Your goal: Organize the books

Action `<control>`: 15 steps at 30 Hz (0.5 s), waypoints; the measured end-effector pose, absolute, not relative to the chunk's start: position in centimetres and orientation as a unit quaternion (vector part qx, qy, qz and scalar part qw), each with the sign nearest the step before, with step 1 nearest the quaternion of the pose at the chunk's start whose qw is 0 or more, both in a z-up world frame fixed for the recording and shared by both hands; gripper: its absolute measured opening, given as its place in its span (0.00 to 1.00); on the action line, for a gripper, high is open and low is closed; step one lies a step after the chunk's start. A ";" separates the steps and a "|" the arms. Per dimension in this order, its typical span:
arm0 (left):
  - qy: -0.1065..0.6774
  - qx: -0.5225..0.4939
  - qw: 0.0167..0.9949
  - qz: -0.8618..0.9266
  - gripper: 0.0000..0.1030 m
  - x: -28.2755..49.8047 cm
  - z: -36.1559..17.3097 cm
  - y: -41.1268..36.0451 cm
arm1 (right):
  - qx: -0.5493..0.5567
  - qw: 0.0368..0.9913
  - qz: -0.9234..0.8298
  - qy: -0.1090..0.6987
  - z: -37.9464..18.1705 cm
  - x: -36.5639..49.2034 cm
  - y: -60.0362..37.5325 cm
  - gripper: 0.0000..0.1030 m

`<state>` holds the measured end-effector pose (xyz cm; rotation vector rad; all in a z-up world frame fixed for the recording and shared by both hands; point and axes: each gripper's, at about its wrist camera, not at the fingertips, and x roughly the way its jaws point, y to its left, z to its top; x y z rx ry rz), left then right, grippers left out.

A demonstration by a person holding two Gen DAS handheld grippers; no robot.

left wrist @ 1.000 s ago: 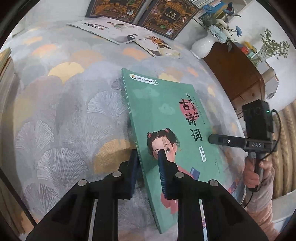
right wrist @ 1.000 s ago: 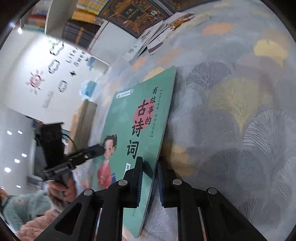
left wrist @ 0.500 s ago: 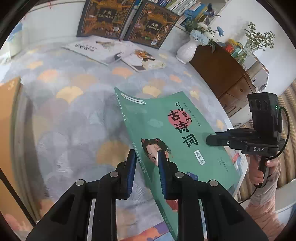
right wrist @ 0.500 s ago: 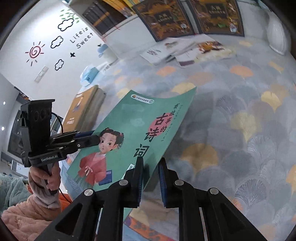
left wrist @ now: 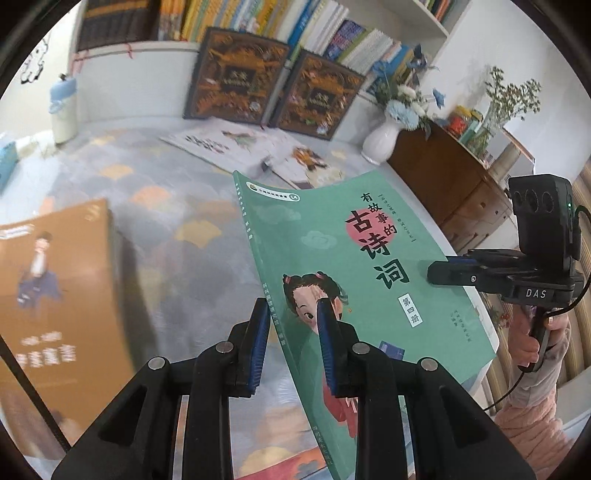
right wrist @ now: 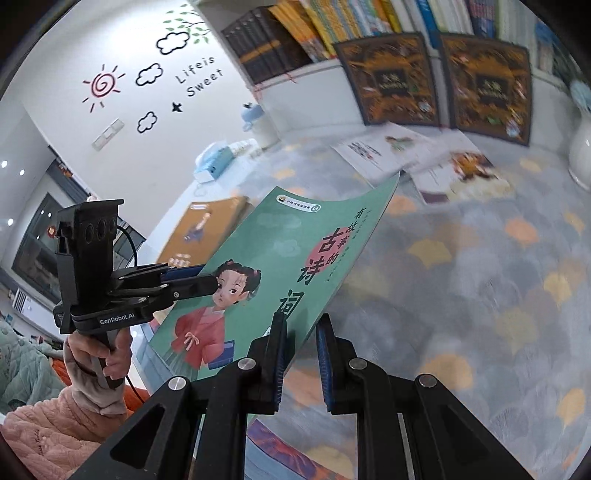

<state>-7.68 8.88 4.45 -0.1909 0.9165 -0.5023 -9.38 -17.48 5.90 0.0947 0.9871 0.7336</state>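
A green book (left wrist: 351, 258) with a girl on its cover is held up off the patterned tablecloth, tilted, by both grippers. My left gripper (left wrist: 291, 325) is shut on its spine edge. My right gripper (right wrist: 301, 332) is shut on the opposite long edge of the green book (right wrist: 280, 258). The right gripper also shows in the left wrist view (left wrist: 439, 275), and the left gripper shows in the right wrist view (right wrist: 207, 280). An orange book (left wrist: 48, 295) lies at the left, also in the right wrist view (right wrist: 199, 232).
Two white picture books (left wrist: 229, 144) lie open at the table's back. Two dark ornate books (left wrist: 236, 77) lean against a full bookshelf (left wrist: 295, 26). A white vase (left wrist: 380, 144) and a wooden cabinet (left wrist: 454, 192) stand at the right. A bottle (left wrist: 62, 107) stands at the back left.
Both grippers have lifted the green book off the tablecloth and raised it, tilting it up. The orange book has come into view at the left.
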 end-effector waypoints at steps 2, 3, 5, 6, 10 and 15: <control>0.427 -0.093 0.870 -0.229 0.21 -7.7 5.3 10.4 | 0.040 0.815 0.354 0.458 6.6 -9.0 -15.8 0.15; 0.421 -0.095 0.874 -0.224 0.21 -7.7 5.7 11.3 | 0.037 0.813 0.361 0.455 7.0 -8.7 -14.8 0.15; 0.412 -0.098 0.881 -0.213 0.21 -7.8 6.5 13.0 | 0.032 0.811 0.373 0.449 7.6 -8.3 -13.0 0.15; 0.405 -0.100 0.885 -0.206 0.21 -7.9 7.0 14.3 | 0.029 0.809 0.381 0.446 7.9 -8.1 -12.0 0.15; 0.386 -0.108 0.897 -0.187 0.21 -8.2 8.4 18.3 | 0.023 0.799 0.407 0.442 8.6 -6.9 -7.9 0.15; 0.375 -0.113 0.907 -0.156 0.27 -8.6 8.7 22.8 | 0.021 0.782 0.441 0.440 8.7 -5.7 -2.4 0.15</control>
